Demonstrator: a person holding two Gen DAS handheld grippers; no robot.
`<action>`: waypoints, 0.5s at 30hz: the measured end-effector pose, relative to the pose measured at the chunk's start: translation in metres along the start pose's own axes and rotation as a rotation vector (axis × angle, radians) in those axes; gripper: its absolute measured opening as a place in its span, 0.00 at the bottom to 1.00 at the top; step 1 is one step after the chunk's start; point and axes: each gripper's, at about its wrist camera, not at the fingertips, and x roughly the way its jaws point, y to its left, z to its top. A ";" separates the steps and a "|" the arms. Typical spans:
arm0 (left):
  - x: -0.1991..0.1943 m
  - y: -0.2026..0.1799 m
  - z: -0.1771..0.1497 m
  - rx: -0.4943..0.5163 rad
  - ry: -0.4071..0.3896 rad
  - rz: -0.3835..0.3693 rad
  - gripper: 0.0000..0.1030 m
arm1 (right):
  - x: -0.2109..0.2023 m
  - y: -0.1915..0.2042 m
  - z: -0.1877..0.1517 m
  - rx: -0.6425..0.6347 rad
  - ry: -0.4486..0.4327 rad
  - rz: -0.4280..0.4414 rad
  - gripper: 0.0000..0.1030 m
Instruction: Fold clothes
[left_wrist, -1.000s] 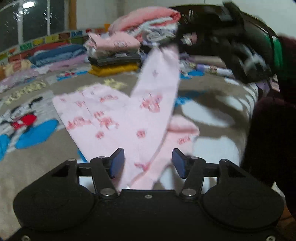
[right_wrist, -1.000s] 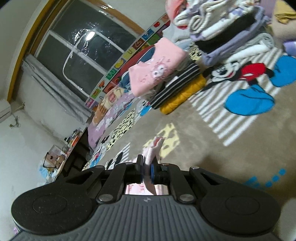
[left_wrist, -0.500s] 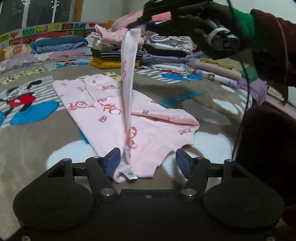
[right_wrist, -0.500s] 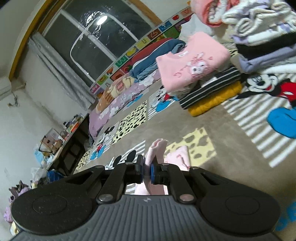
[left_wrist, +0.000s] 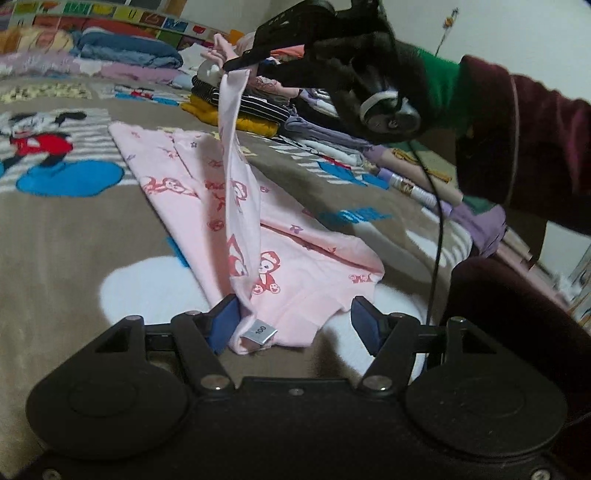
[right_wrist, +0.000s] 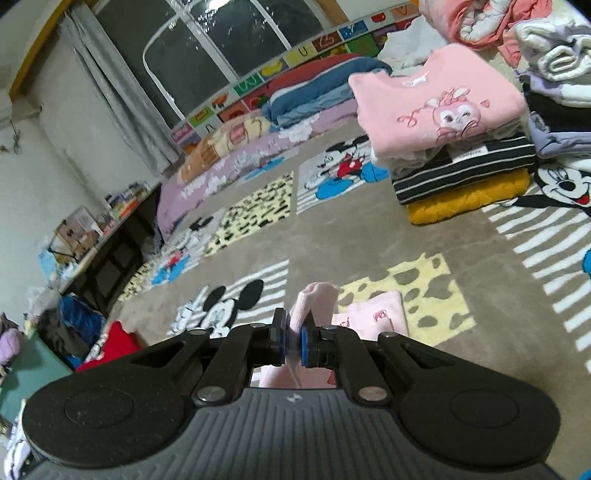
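Note:
Pink printed trousers (left_wrist: 295, 266) lie flat on the brown cartoon blanket (left_wrist: 74, 240). One leg (left_wrist: 232, 155) is pulled up taut from the waistband to my right gripper (left_wrist: 236, 65), high at the back. In the right wrist view my right gripper (right_wrist: 293, 339) is shut on that leg's pink cuff (right_wrist: 314, 299), with the other leg end (right_wrist: 373, 314) below it. My left gripper (left_wrist: 293, 325) stands open low over the waistband. Its left pad (left_wrist: 221, 323) is beside the fabric fold with the size label (left_wrist: 260, 330); the right pad is apart from the cloth.
A stack of folded clothes (right_wrist: 461, 147) sits on the blanket beyond the trousers, with more piles (left_wrist: 332, 136) to its right. Bedding (right_wrist: 314, 99) lines the window wall. A person's dark red sleeve (left_wrist: 535, 147) and a cable (left_wrist: 437, 240) cross the right side.
My right gripper carried the trouser leg up and leftward over the flat garment, pulling it taut. The left gripper's jaws widened a little and its view drew closer to the waistband.

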 end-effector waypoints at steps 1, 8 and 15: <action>-0.001 0.001 0.000 -0.009 0.000 -0.009 0.63 | 0.005 0.002 -0.001 -0.006 0.006 -0.005 0.09; -0.003 0.007 0.001 -0.026 0.005 -0.040 0.64 | 0.043 0.013 -0.007 -0.051 0.079 -0.053 0.09; -0.001 0.008 0.001 -0.030 0.010 -0.059 0.66 | 0.076 0.032 -0.017 -0.139 0.134 -0.089 0.09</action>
